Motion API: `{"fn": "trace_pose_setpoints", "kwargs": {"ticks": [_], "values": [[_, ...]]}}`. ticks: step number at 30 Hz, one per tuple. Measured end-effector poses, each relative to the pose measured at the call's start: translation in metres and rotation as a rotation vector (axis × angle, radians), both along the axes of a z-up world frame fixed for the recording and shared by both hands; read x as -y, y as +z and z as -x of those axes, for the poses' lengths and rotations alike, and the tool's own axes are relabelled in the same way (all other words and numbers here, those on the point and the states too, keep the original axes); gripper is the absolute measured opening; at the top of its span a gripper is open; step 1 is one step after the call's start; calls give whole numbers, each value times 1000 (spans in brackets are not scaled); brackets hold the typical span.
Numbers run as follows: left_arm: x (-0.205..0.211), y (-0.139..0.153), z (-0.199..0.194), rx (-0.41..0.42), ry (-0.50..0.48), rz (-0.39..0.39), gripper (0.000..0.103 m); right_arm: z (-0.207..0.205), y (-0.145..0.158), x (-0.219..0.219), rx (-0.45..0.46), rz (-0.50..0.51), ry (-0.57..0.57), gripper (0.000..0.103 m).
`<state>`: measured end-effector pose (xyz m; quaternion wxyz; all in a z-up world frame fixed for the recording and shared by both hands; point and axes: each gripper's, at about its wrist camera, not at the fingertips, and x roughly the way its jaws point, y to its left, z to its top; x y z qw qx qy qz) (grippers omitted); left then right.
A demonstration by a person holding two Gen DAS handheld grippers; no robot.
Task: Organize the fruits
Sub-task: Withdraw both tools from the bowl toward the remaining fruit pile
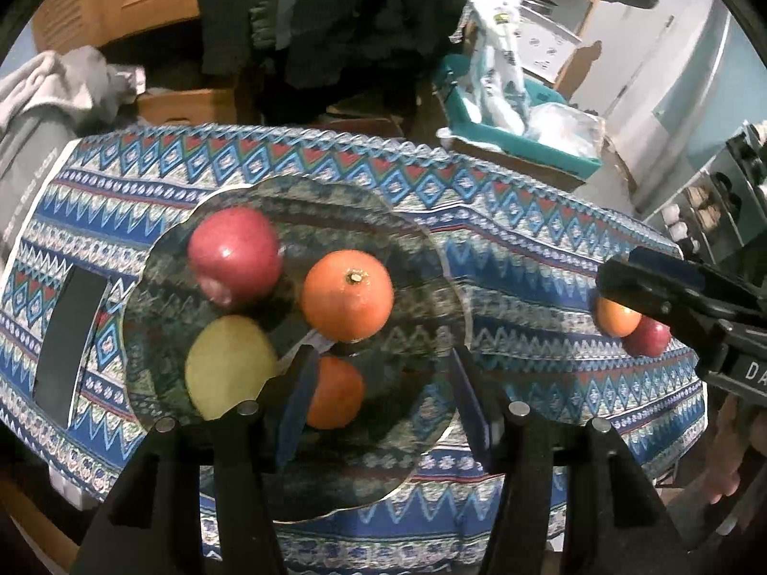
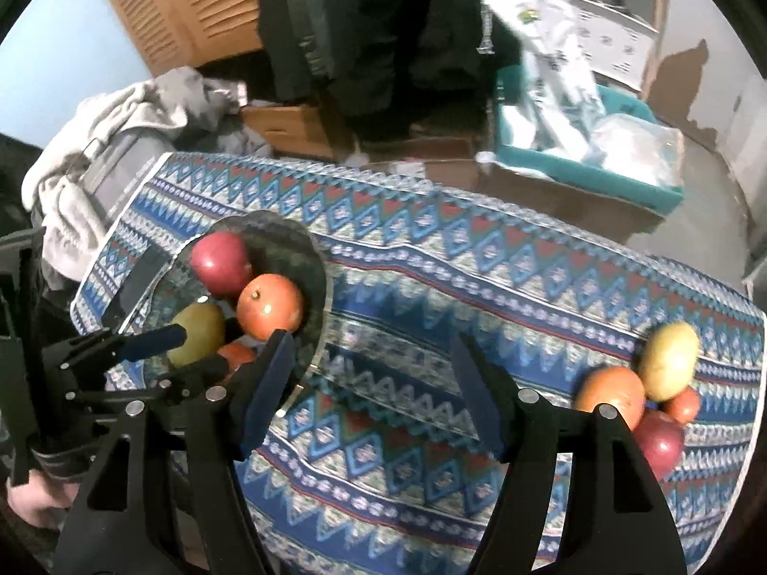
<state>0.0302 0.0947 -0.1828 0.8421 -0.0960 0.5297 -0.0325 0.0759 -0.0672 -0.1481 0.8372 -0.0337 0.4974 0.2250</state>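
The left gripper (image 1: 378,397) hung spread over the glass plate (image 1: 422,249), which held a red apple (image 1: 234,255), orange (image 1: 348,295), yellow apple (image 1: 229,366) and a second orange (image 1: 335,393) beside one fingertip. The right gripper (image 2: 371,383) gaped over bare tablecloth (image 2: 431,278). A fruit pile (image 2: 644,393) crowded the cloth's right edge.

From my remote seat, a tan louvered wooden door (image 2: 191,5) filled the upper left of the frame, against a pale blue wall (image 2: 57,62). Dark garments (image 2: 364,33) hung at top centre. A crumpled grey cloth heap (image 2: 115,120) lay at left, brown cardboard boxes (image 2: 287,129) sat mid-frame, and a teal plastic bin (image 2: 594,167) holding white plastic bags stood at upper right beside a light wooden shelf frame (image 1: 594,0). The bare grey floor (image 2: 709,220) showed at right.
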Motion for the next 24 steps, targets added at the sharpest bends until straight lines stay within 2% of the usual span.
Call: {"fn": "trace_pose_setpoints", "kwargs": {"ticks": [4,16,20,24], "values": [[18,7,-3,19,-35,-1,57,2,4,27,18,23,-42,69],[77,28,-10,77,-144,-15,62,10,10,116,28,-1,-189,72],[97,31,-12,89,-184,-27,69,12,10,144,29,-2,-242,72],[114,33,-16,93,-215,-45,69,15,8,168,28,11,-283,79]]}}
